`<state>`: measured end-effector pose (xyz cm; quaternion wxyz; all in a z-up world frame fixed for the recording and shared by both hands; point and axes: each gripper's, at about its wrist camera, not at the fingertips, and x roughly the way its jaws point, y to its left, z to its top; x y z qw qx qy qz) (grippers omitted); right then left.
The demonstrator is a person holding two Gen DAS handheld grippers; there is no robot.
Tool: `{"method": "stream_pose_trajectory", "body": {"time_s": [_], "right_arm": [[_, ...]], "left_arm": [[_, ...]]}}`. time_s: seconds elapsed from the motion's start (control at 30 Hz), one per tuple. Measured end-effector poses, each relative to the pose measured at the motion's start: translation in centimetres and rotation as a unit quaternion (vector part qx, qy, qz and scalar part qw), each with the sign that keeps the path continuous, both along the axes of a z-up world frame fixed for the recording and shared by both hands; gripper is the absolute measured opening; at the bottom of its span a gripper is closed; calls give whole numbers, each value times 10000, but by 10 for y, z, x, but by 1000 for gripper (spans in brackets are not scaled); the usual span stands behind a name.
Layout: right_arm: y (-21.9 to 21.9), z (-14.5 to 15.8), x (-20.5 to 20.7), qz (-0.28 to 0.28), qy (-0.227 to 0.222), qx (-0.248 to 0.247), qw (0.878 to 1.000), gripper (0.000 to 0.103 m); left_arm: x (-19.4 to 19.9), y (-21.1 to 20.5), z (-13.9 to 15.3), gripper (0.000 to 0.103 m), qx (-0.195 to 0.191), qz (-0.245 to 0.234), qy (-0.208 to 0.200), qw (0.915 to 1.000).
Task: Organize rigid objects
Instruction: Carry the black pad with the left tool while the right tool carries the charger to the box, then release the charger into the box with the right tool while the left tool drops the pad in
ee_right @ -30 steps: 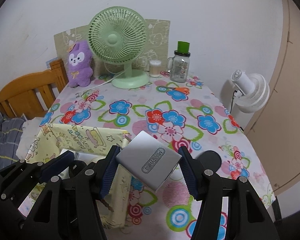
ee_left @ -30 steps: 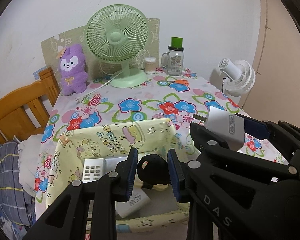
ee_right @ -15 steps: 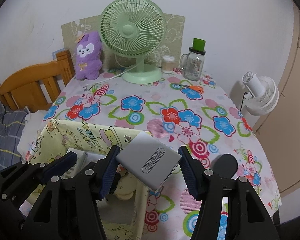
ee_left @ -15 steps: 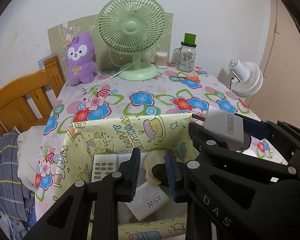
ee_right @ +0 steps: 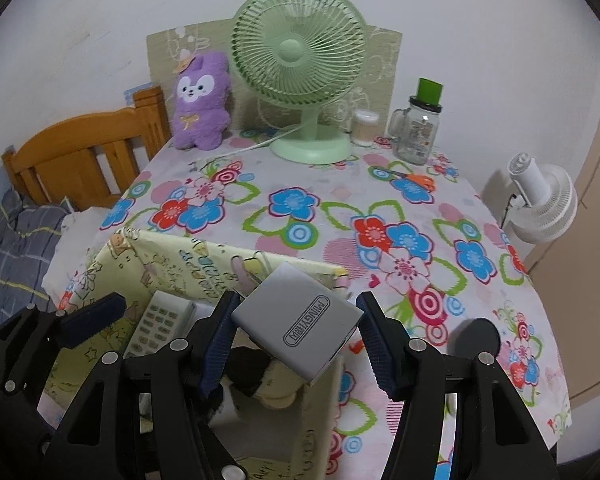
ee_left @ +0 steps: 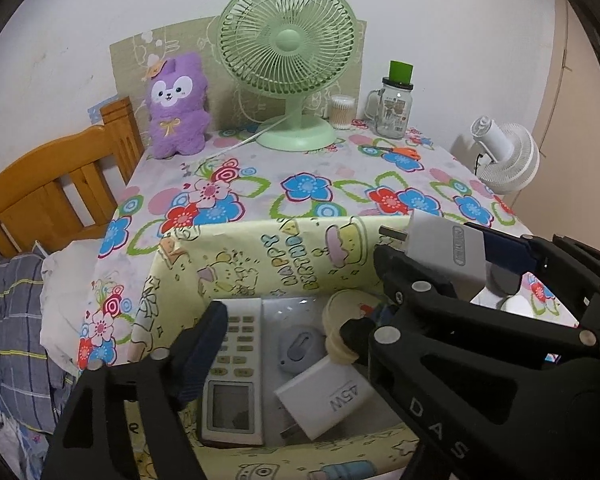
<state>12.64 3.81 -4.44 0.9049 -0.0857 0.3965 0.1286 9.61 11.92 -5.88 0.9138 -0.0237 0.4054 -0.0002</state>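
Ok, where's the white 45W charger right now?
The white 45W charger lies at the bottom of the yellow cartoon-print box in the left wrist view, right of the remote control and just below the small grey round item.

- silver-grey boxy charger with "MINGYI" outline logo [ee_right: 300, 326], tilted corner-down, pinched in the air right over the yellow cartoon-print fabric box [ee_left: 260, 256]
- inside that box: white AC remote [ee_left: 232, 376] flat along the left, white "45W" plug cube [ee_left: 326, 394] beside it, cream round thing [ee_left: 340, 320] behind
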Motion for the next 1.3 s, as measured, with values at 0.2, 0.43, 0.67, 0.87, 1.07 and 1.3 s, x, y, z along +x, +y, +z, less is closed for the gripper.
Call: {"method": "stream_pose_trajectory", "body": {"time_s": [0.2, 0.43, 0.67, 0.87, 1.07, 1.3], "right_arm": [[11, -10, 4, 187, 182, -9, 9997, 63], [9, -18, 4, 210, 387, 73, 9990, 63], [8, -12, -11, 235, 203, 64, 9995, 65], [1, -5, -25, 122, 50, 39, 9999, 75], [-8, 3, -34, 38, -94, 34, 9999, 84], [-19, 12, -40, -17, -207, 77, 9998, 90]], "left_arm": [[1, 7, -7, 88, -16, 51, 127, 9999], [1, 6, -13, 89, -40, -34, 198, 9998], [-8, 7, -11, 90, 3, 41, 140, 9999], [-19, 1, -7, 91, 4, 0, 67, 10000], [-27, -7, 1, 93, 24, -27, -36, 10000], [-34, -19, 10, 94, 73, -65, -146, 9998]]}}
